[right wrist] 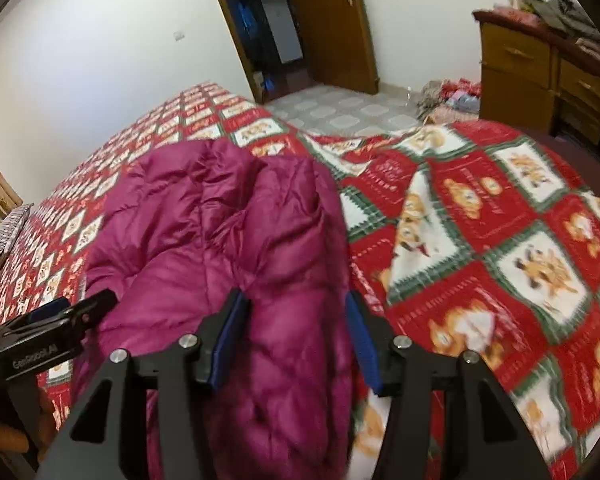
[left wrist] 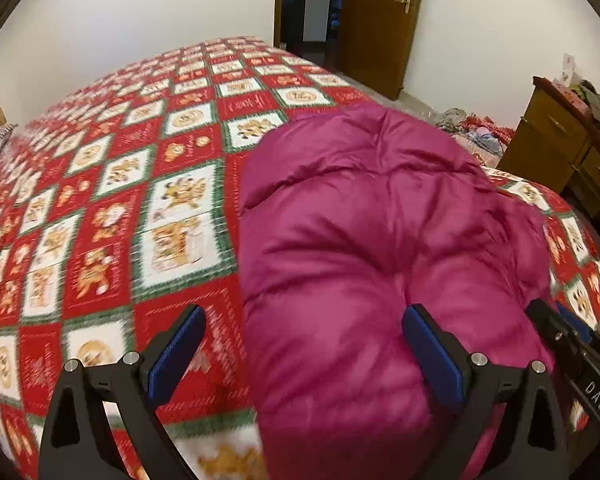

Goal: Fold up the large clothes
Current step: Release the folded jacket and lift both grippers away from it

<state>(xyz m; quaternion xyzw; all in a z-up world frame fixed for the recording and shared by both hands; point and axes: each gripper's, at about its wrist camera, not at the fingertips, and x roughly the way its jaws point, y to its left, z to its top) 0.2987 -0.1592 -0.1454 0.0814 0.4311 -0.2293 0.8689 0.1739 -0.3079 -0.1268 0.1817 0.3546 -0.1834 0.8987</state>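
Observation:
A magenta puffy down jacket [left wrist: 360,240] lies bunched on the red, white and green patterned bedspread [left wrist: 112,200]. My left gripper [left wrist: 304,344] is open, its fingers wide apart over the jacket's near left edge, the right pad [left wrist: 432,352] pressing into the padding. The right gripper shows at the right edge [left wrist: 572,344]. In the right wrist view the jacket [right wrist: 220,240] fills the middle. My right gripper [right wrist: 296,332] is open with its pads straddling a thick fold of the jacket's right side. The left gripper [right wrist: 60,320] shows at the left edge.
The bedspread [right wrist: 500,240] is rumpled at the bed's right corner. A wooden dresser [right wrist: 540,72] with clothes on top stands at the right. A heap of clothes [right wrist: 452,96] lies on the tiled floor. A brown door [left wrist: 380,20] stands open at the back.

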